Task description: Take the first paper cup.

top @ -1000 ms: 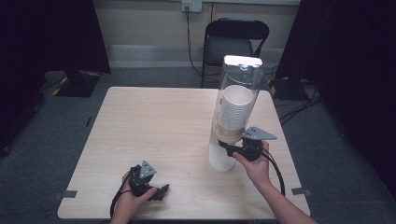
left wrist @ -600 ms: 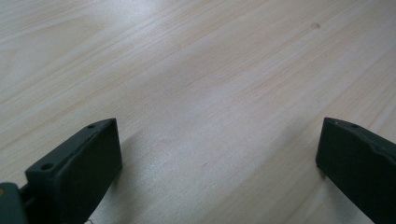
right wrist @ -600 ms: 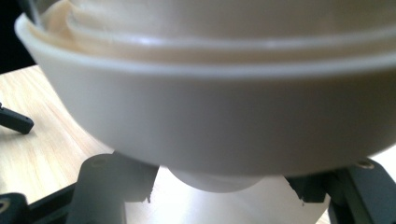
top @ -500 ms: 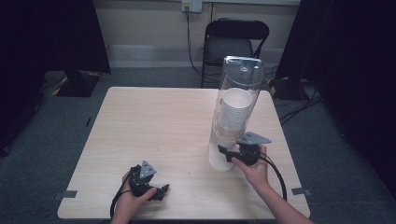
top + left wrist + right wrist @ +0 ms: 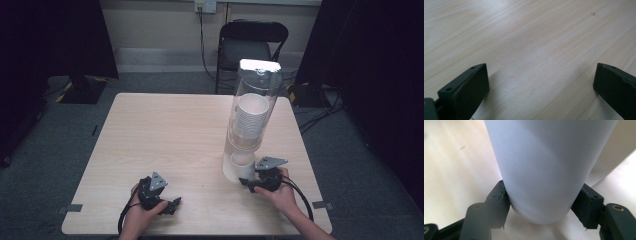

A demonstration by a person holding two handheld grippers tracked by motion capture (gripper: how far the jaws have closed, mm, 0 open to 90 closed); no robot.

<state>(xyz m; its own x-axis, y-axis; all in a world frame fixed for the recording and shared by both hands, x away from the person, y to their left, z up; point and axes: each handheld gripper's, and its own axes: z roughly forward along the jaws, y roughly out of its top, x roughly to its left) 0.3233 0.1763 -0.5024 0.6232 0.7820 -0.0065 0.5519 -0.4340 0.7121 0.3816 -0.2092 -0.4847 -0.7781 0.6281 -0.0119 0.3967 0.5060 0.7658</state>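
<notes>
White cup [image 5: 544,170] — between right gripper [image 5: 544,207] fingers [image 5: 499,202], touching

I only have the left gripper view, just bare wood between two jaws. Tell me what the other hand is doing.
Observer: The right hand-held gripper sits at the foot of a tall clear cup dispenser, jaws either side of a white cup.
Operator: Report whether it's gripping.
Observer: Both jaws press the cup's sides near its bottom.
Operator: Say where my gripper sits.
Observer: The left hand-held gripper is low over the table at the near edge, open, well left of the dispenser.
</notes>
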